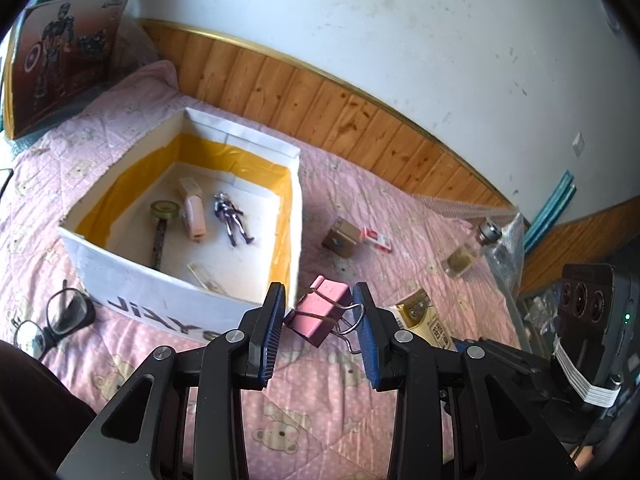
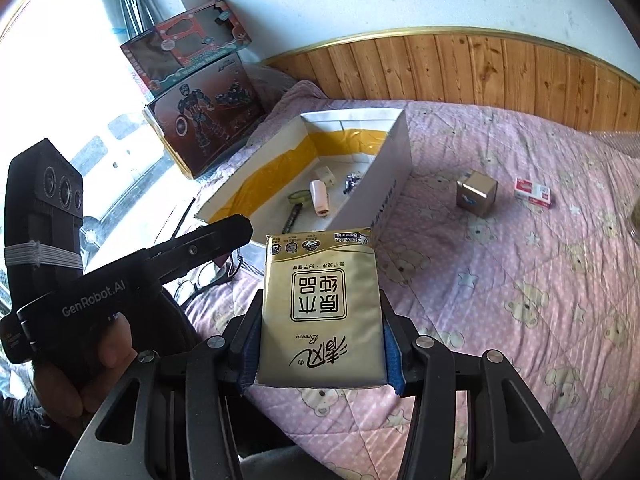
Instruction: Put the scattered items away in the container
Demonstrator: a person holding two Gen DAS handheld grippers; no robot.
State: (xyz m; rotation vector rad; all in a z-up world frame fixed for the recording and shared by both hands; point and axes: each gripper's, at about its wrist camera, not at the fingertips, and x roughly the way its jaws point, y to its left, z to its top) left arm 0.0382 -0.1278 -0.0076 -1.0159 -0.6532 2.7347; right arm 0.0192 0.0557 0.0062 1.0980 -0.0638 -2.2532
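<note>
My left gripper (image 1: 320,320) is shut on a pink binder clip (image 1: 320,310) and holds it above the pink quilt, near the front right corner of the white box (image 1: 176,300). The box, lined with yellow tape, holds a small figure (image 1: 232,218), a pink case (image 1: 194,214), a magnifier (image 1: 162,224) and a clear item. My right gripper (image 2: 322,344) is shut on a gold tissue pack (image 2: 320,308), held in front of the box (image 2: 394,172). The left gripper shows in the right wrist view (image 2: 224,236).
On the quilt lie a small brown cube box (image 1: 342,237), a red-and-white packet (image 1: 376,239), a glass bottle (image 1: 466,254) and glasses (image 1: 52,322). Toy boxes (image 2: 200,112) stand by the window. A wood-panelled wall runs behind the bed.
</note>
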